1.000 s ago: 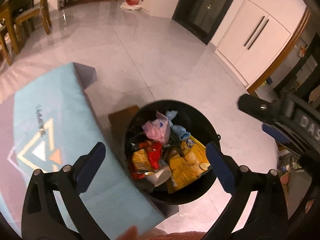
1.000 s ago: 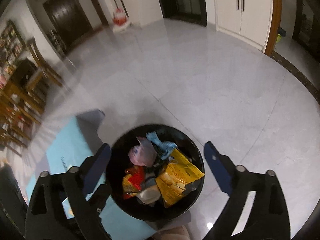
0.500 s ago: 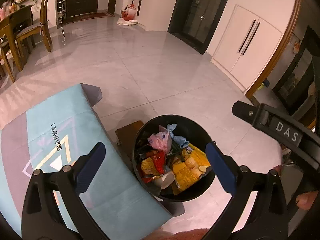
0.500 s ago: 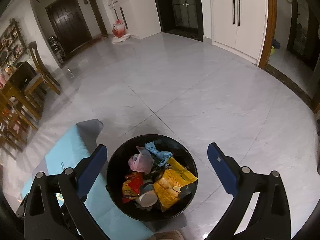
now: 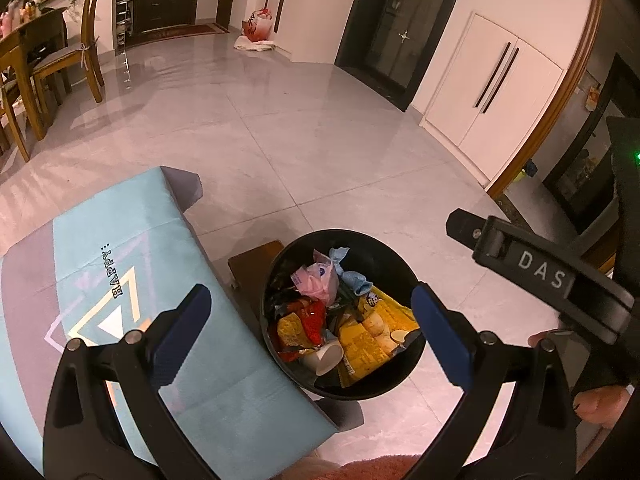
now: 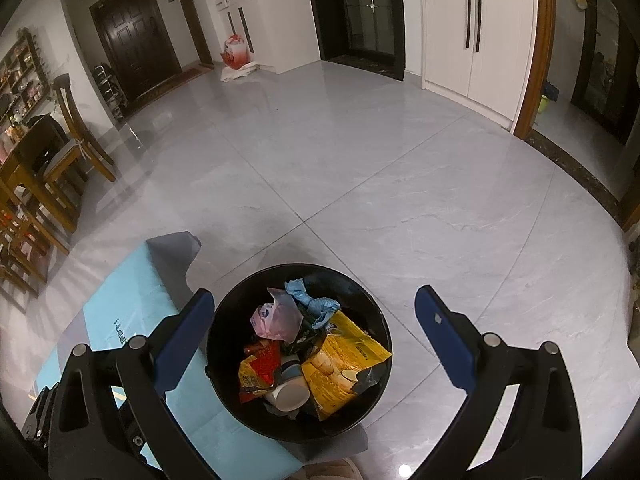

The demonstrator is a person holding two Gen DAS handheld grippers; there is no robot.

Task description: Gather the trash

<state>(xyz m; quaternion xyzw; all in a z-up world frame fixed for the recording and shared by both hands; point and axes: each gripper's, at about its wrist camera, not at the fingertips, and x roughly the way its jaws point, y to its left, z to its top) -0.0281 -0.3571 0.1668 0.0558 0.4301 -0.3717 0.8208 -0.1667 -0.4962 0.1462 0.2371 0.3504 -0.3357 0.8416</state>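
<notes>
A round black trash bin (image 5: 276, 280) (image 6: 224, 360) stands on the floor beside a low table. It holds a yellow snack bag (image 5: 360, 340) (image 6: 340, 364), a red wrapper (image 5: 310, 316) (image 6: 262, 360), a pink wrapper (image 5: 318, 280) (image 6: 278, 316), a crumpled blue cloth (image 5: 350, 274) (image 6: 316, 300) and a white paper cup (image 5: 328, 358) (image 6: 290, 394). My left gripper (image 5: 312, 324) hangs open high above the bin, empty. My right gripper (image 6: 316, 328) is open and empty too, above the bin. The right gripper's black body (image 5: 540, 272) shows in the left wrist view, with a hand under it.
The low table wears a light blue cloth (image 5: 120, 280) (image 6: 132, 304) printed with a triangle. A brown stool (image 5: 252, 260) sits between table and bin. Wooden chairs and a dining table (image 5: 48, 60) (image 6: 52, 160) stand far left. White cupboard doors (image 5: 492, 92), grey tiled floor (image 6: 400, 200) beyond.
Both grippers have risen and pulled back from the bin, which now looks smaller and lower in each view. Both stay open. The trash in the bin has not moved.
</notes>
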